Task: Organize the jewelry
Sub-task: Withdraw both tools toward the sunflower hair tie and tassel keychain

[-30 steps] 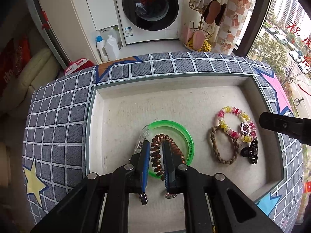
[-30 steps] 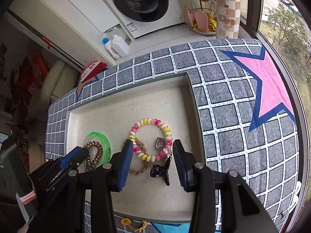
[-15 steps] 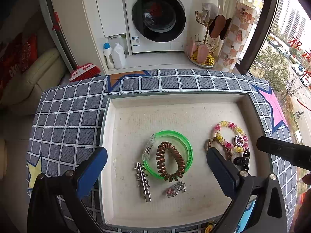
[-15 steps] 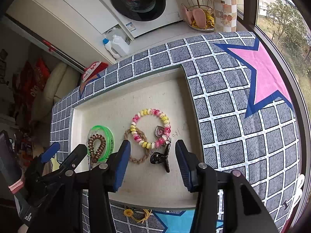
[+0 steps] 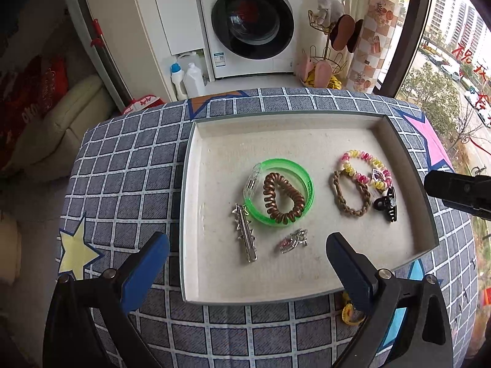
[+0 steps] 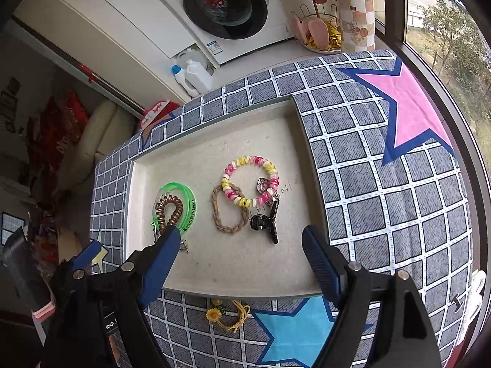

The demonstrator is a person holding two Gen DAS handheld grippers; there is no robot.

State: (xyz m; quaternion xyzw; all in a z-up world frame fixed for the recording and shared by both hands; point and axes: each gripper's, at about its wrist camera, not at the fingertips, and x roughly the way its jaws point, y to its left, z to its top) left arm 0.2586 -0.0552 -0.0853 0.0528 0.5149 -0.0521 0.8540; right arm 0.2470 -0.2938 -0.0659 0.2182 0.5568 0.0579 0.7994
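A cream-lined tray [image 5: 187,184] sits on a checked cloth. Inside it, a brown coil hair tie [image 5: 282,197] lies within a green bangle [image 5: 308,184]. A silver hair clip [image 5: 244,234] and a small jewelled brooch [image 5: 293,241] lie near the front. At the right are a pink-yellow coil bracelet [image 6: 250,181], a brown braided tie [image 6: 228,213] and a black claw clip [image 6: 267,222]. My left gripper [image 5: 245,245] hangs wide open above the tray's front, holding nothing. My right gripper [image 6: 242,236] is opening above the claw clip, and its pads touch nothing.
A yellow flower hair tie [image 6: 227,314] lies on the checked cloth [image 6: 383,190] just in front of the tray. Beyond the table stand a washing machine [image 5: 251,24], detergent bottles [image 5: 187,79] and a slipper rack [image 5: 328,61]. A window runs along the right.
My left jaws went from nearly shut at the brown coil tie to wide open, leaving it in the bangle. Both grippers drew back and up. My right jaws widened.
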